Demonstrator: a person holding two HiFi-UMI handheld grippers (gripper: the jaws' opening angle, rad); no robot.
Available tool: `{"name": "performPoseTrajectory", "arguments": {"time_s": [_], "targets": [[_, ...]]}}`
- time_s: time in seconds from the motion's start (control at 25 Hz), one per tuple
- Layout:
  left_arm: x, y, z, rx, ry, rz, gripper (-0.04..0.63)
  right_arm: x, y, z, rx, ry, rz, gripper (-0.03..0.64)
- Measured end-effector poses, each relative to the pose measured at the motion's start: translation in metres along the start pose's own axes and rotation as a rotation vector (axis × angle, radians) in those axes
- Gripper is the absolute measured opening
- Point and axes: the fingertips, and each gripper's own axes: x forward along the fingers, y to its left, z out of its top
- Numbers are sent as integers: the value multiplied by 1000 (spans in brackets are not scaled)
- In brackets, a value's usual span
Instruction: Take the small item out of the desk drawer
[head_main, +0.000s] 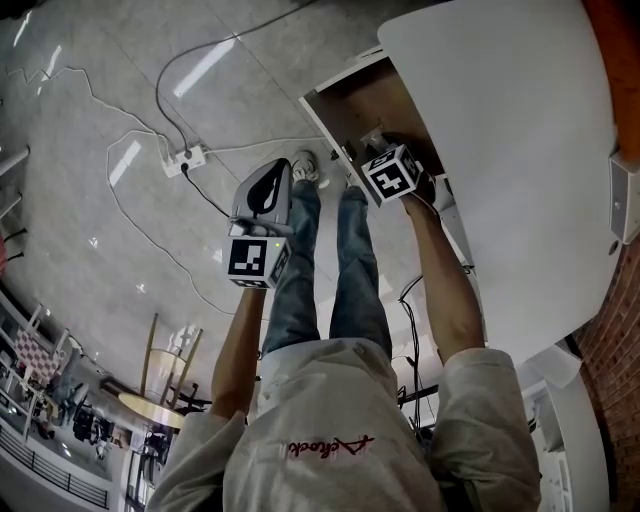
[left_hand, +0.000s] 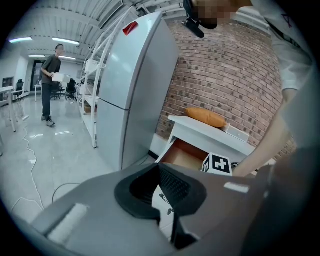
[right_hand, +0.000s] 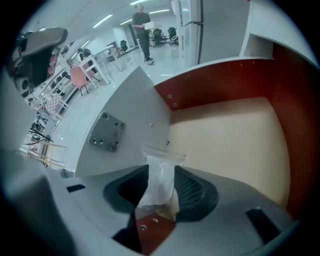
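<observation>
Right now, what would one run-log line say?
right gripper | shut on small clear plastic bag | inside open drawer | left gripper | shut, empty, outside drawer

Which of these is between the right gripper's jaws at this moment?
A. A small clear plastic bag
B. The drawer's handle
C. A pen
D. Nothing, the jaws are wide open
A: in the right gripper view, the right gripper has its jaws closed on a small clear plastic bag, held above the open drawer.
</observation>
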Motion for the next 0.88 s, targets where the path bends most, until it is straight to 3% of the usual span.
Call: {"name": "performPoseTrajectory", "arguments": {"time_s": [0.48, 0.68, 0.88], "targets": [[2, 1, -1, 0, 5, -2, 8, 24, -7, -5, 8, 66, -3, 124], [3, 1, -2, 3, 7, -2, 8, 28, -7, -2, 18, 65, 2, 33], [1, 2, 0, 6, -2, -3, 8, 21, -4, -3, 8, 69, -5, 14]]}}
